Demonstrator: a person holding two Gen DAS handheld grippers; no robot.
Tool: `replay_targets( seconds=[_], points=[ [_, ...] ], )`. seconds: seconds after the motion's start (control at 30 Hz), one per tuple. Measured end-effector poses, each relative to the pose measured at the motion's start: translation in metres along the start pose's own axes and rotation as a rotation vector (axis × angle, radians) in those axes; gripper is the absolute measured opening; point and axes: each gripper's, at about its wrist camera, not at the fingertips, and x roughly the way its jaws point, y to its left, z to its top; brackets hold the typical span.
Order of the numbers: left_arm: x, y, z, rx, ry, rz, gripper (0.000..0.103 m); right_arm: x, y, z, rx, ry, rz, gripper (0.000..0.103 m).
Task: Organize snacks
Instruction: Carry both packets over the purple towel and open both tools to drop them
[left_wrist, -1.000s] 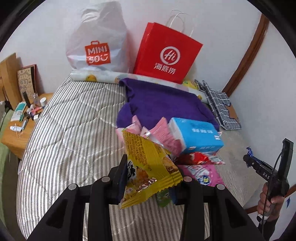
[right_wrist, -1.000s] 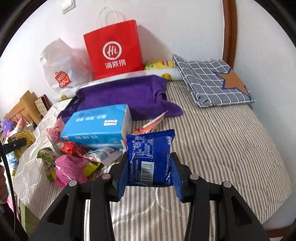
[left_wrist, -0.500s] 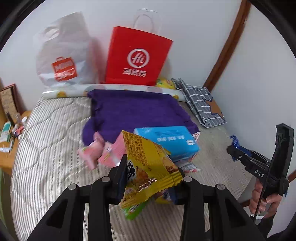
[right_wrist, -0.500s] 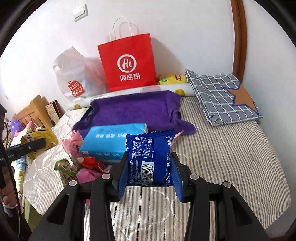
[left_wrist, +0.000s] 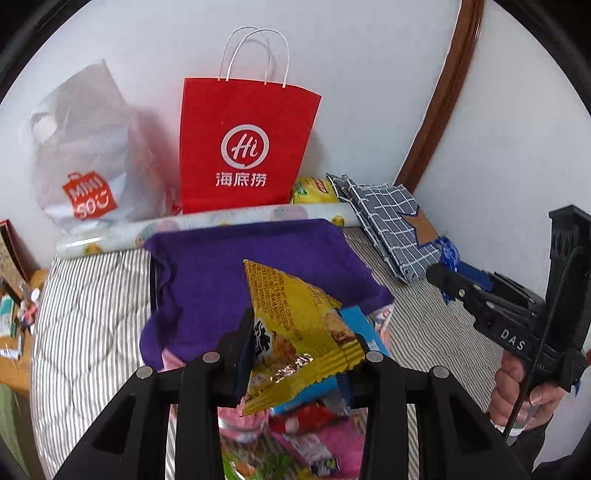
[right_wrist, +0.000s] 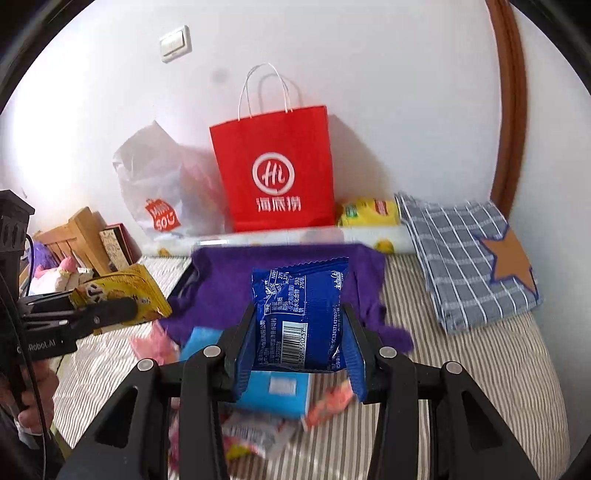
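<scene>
Both claws are loaded: our left gripper (left_wrist: 301, 363) is clamped on a yellow snack packet (left_wrist: 295, 332) that sticks up crookedly between its jaws, and our right gripper (right_wrist: 299, 352) is closed on a blue snack packet (right_wrist: 300, 317), held upright with its barcode facing the camera. Just below both hands lies the rest of the snack pile (left_wrist: 314, 439), pink, red and green wrappers around a light blue tissue pack (right_wrist: 273, 393), all resting on the striped mattress (right_wrist: 480, 369). Beyond that a purple cloth (left_wrist: 240, 273) is spread out, and behind it, against the wall, stand a red paper bag (right_wrist: 277, 170) and a white plastic bag (left_wrist: 85, 155). We judge that we are carrying both packets toward wherever they get sorted, most likely the red bag or the cloth, though the frames do not settle which. To do this well we should keep both grips firm without crushing the contents, bring one hand in at a time so the grippers do not collide, steady the blurred motion, and, if the bag is the target, release only once a packet is above its open mouth, since the bag is light and may tip
</scene>
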Motion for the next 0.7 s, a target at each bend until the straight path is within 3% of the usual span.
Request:
replay_targets(
  seconds=[0.33, 0.7],
  points=[
    [0.031, 0.023, 0.045, 0.020, -0.004, 0.049, 0.035, 0.056, -0.005, 0.046, -0.006, -0.011, 0.018, 0.042],
    [0.091, 0.072, 0.072, -0.051, 0.050, 0.062, 0.035, 0.126, -0.023, 0.055, 0.017, 0.061, 0.029, 0.042]
  ],
)
